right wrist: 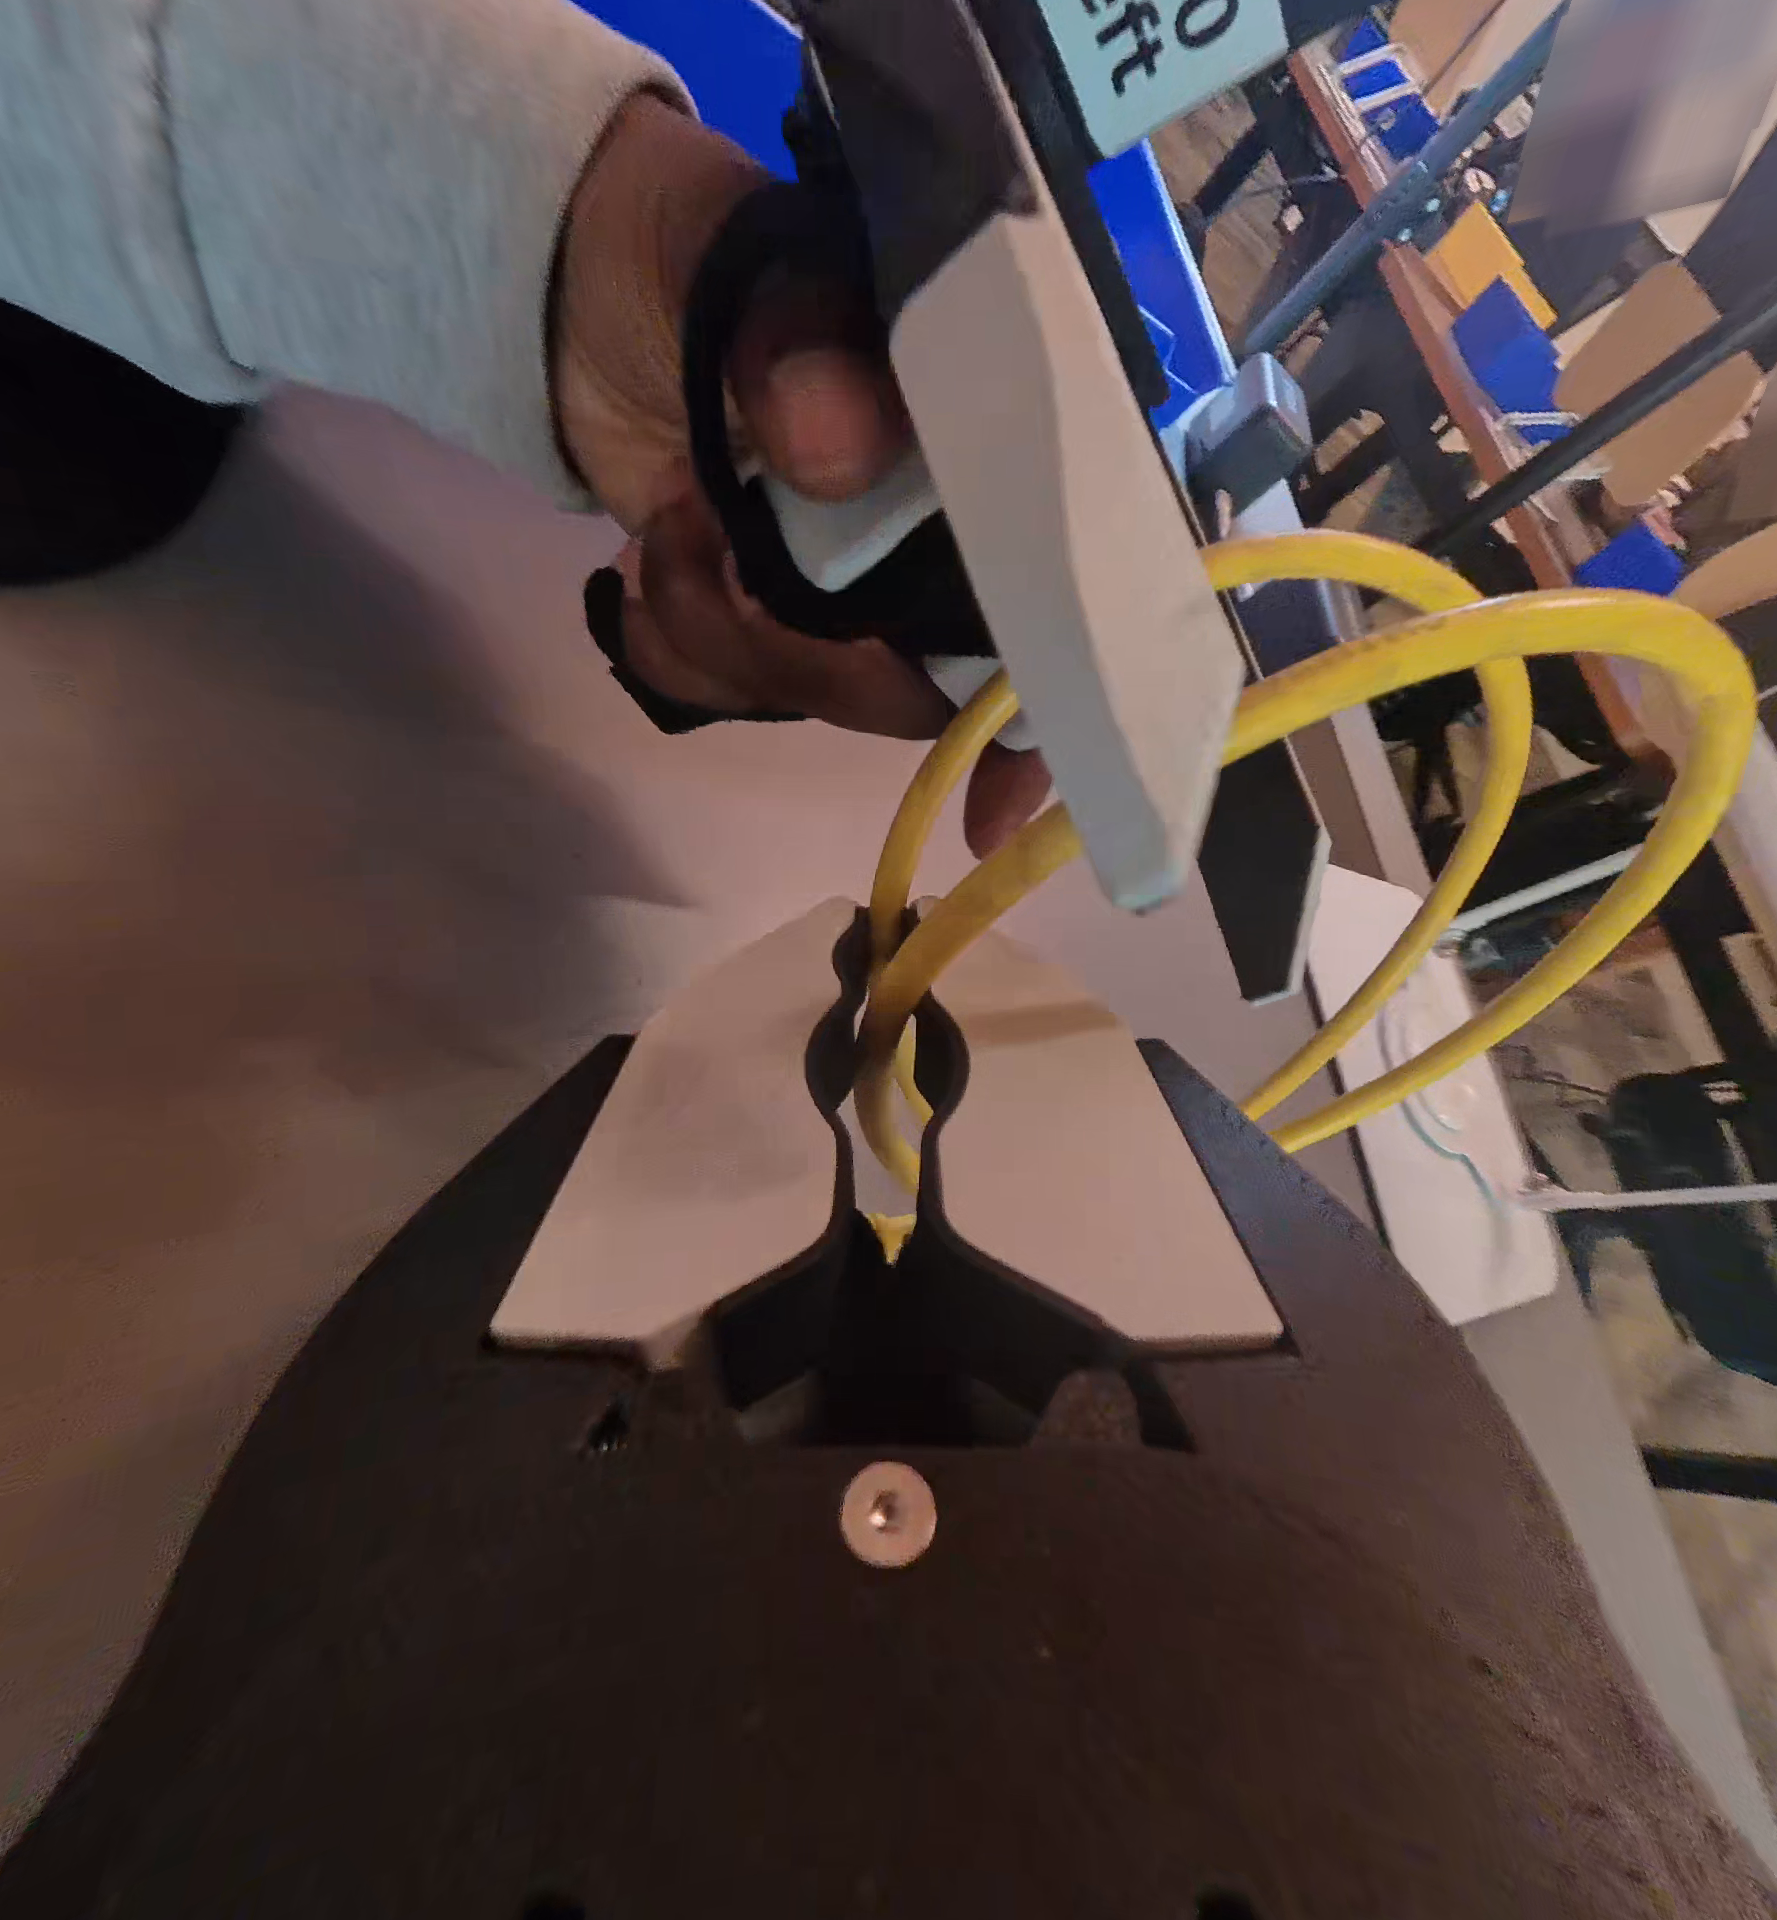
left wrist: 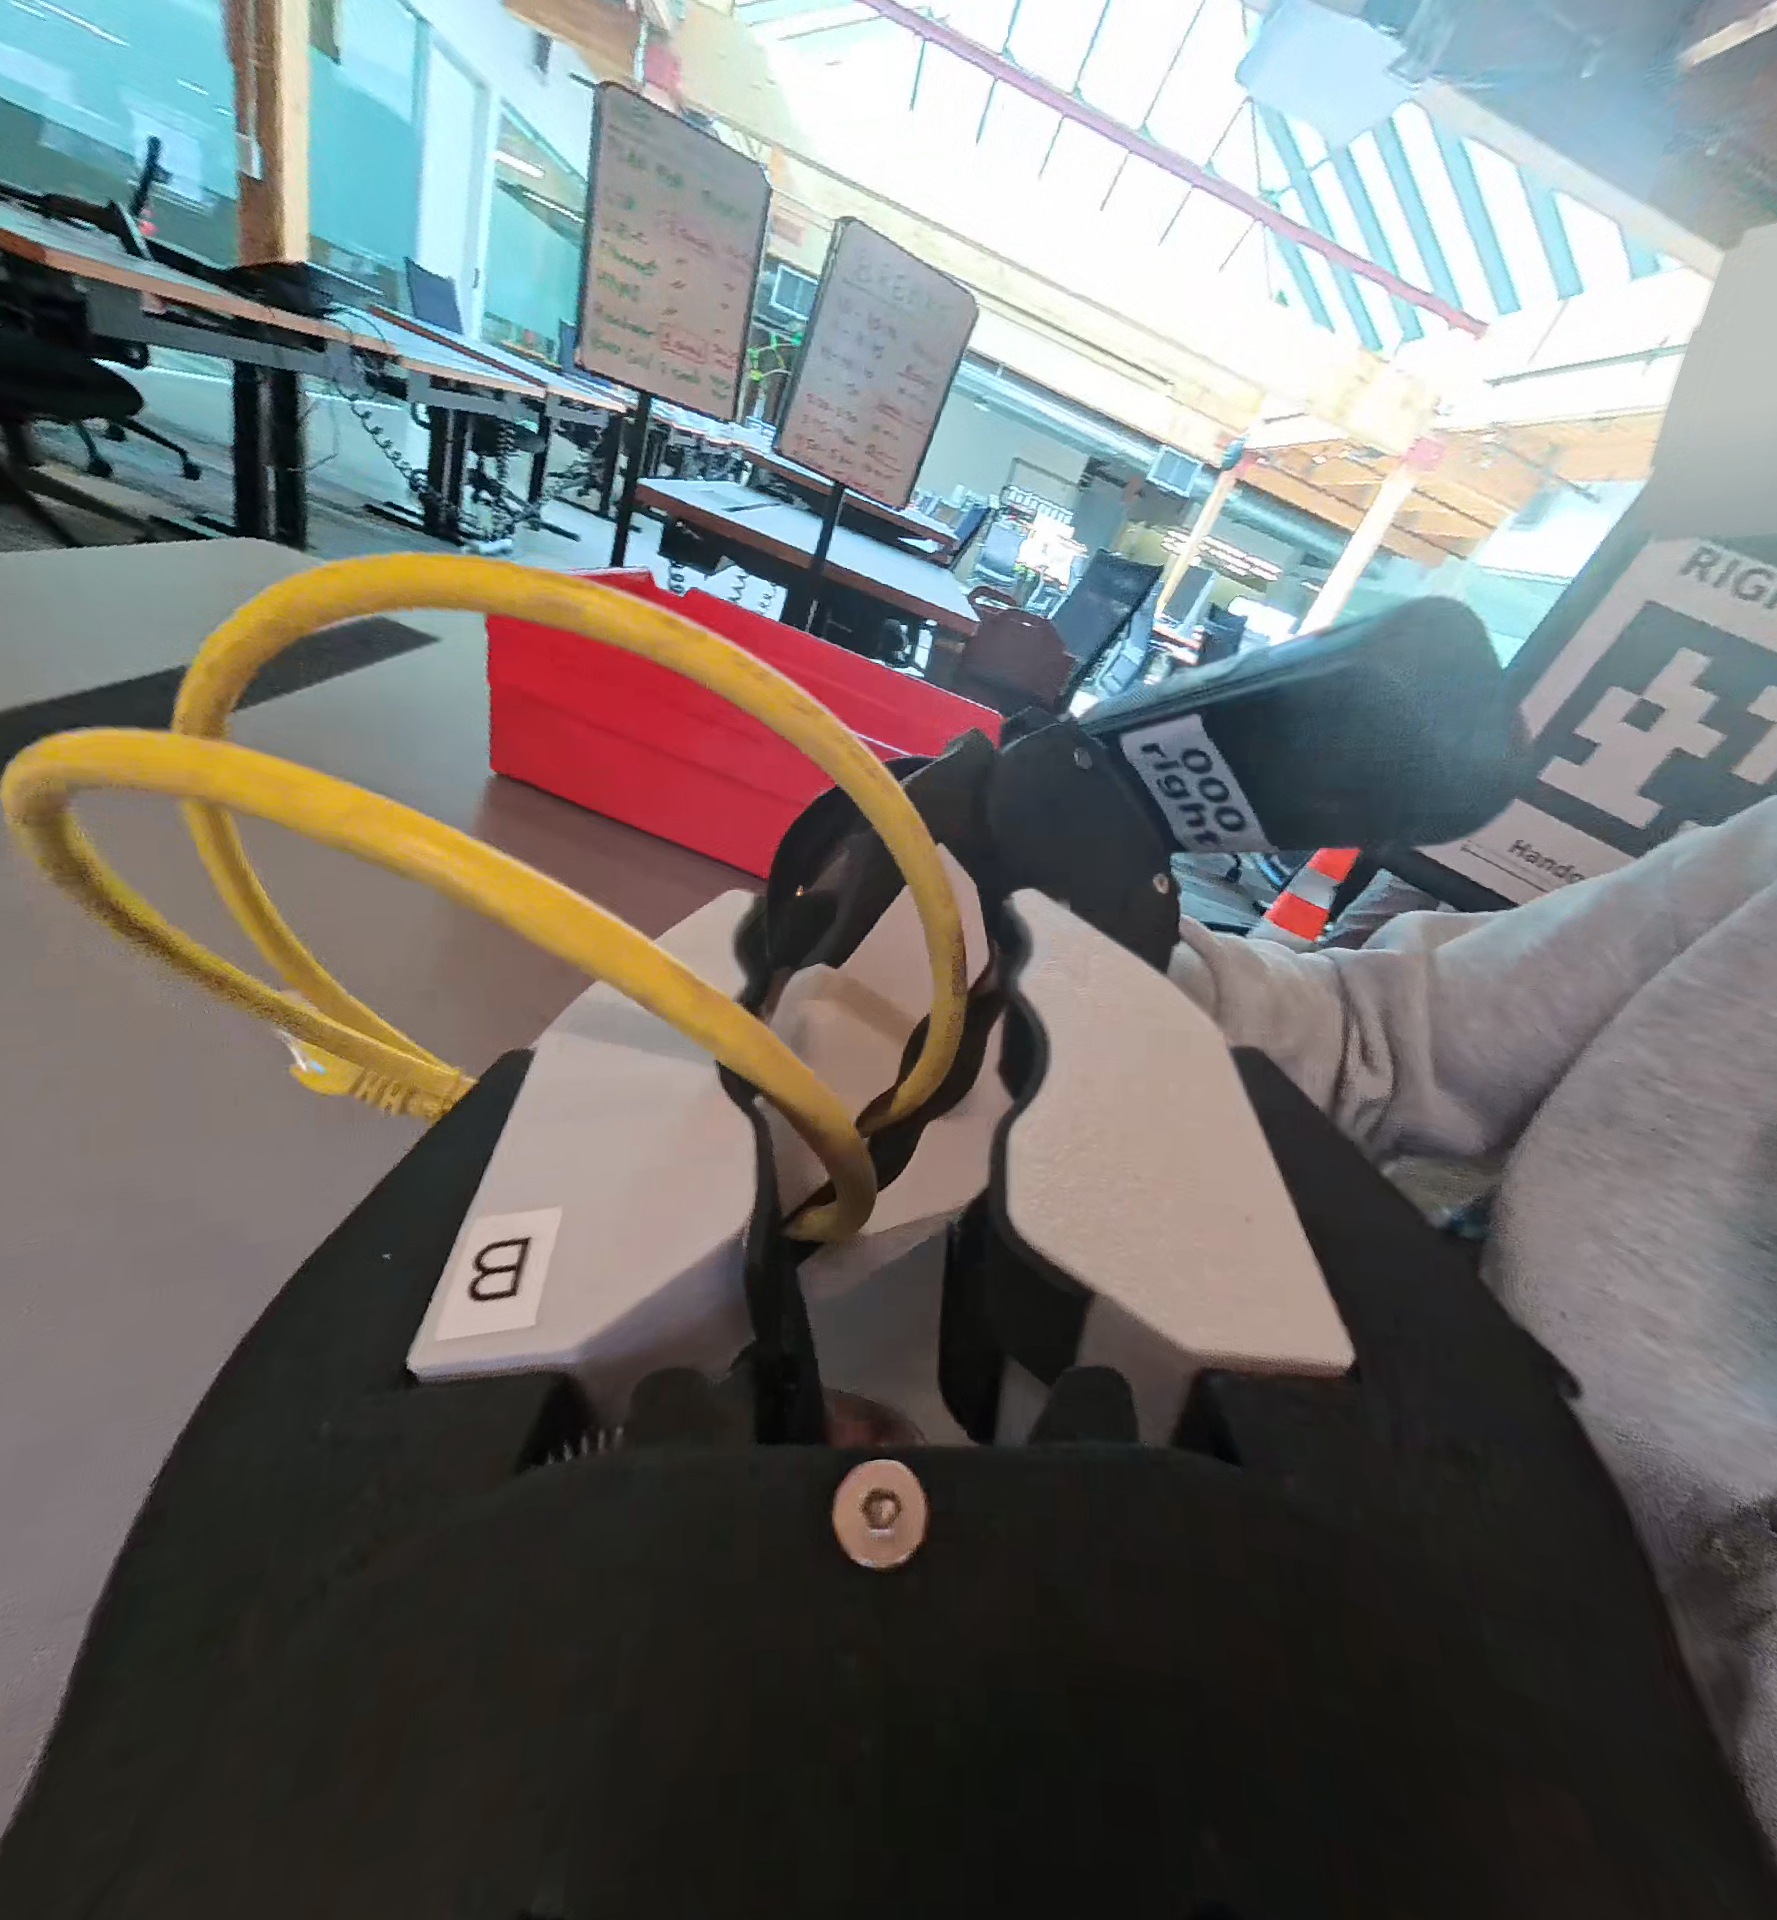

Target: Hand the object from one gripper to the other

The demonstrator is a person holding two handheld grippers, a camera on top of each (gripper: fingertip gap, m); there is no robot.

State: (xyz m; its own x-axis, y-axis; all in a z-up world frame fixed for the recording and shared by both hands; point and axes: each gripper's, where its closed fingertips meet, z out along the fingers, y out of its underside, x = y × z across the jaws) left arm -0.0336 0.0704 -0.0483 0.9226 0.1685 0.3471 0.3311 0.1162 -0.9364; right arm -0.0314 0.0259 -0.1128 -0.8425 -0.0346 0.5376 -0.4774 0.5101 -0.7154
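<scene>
Yellow cable (right wrist: 1632, 665) clamped in right gripper (right wrist: 889, 1039) jaws; left gripper (left wrist: 879, 1049) jaws apart (loops btwn them), above worktop (left wrist: 136, 1247).

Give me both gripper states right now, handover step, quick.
Left gripper: open, jaws apart around the yellow cable, not pinching it.
Right gripper: shut on the yellow cable, loops pinched between its pads.
</scene>
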